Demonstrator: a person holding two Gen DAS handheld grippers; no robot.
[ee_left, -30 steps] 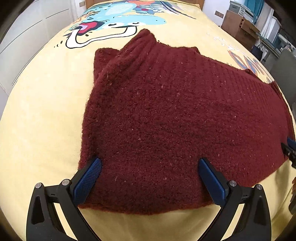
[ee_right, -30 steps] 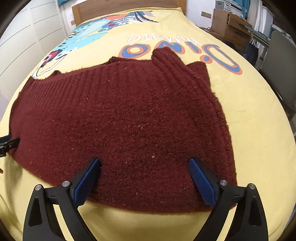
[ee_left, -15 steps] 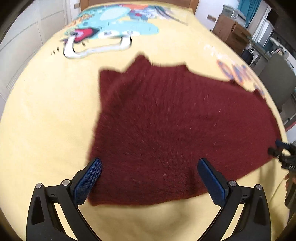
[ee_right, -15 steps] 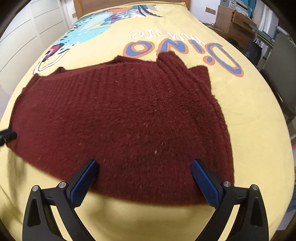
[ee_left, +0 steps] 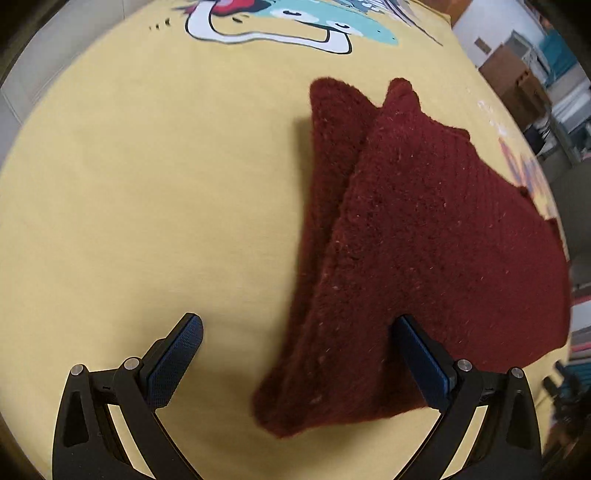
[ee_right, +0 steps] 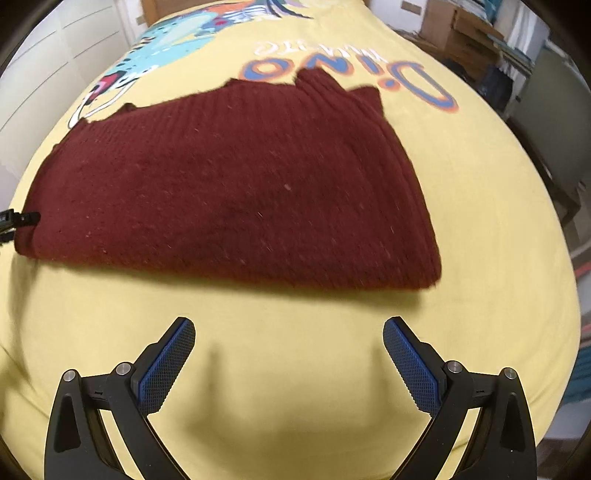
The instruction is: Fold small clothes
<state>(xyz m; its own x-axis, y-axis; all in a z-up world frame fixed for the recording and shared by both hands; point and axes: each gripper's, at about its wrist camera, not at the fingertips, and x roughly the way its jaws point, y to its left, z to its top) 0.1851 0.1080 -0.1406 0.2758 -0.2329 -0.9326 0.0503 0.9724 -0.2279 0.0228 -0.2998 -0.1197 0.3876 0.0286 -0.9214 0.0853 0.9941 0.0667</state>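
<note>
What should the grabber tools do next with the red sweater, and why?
Probably bring the left tool down onto the near corner of the sweater and pinch it. Both tools, the right tool too, are open and empty, and the sweater lies loose on the yellow bedspread, layers showing.

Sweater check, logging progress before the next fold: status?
Left tongs open, right tongs open, both empty. Maroon sweater lies folded on yellow bedspread. Nothing in the way.

Bare yellow bedspread (ee_right: 295, 369) lies open between the right gripper (ee_right: 288, 354) and the near edge of the maroon sweater (ee_right: 236, 199). In the left view, bedspread left of the sweater (ee_left: 424, 236) is unobstructed. Boxes (ee_right: 454, 29) stand beyond the bed's far right side.
</note>
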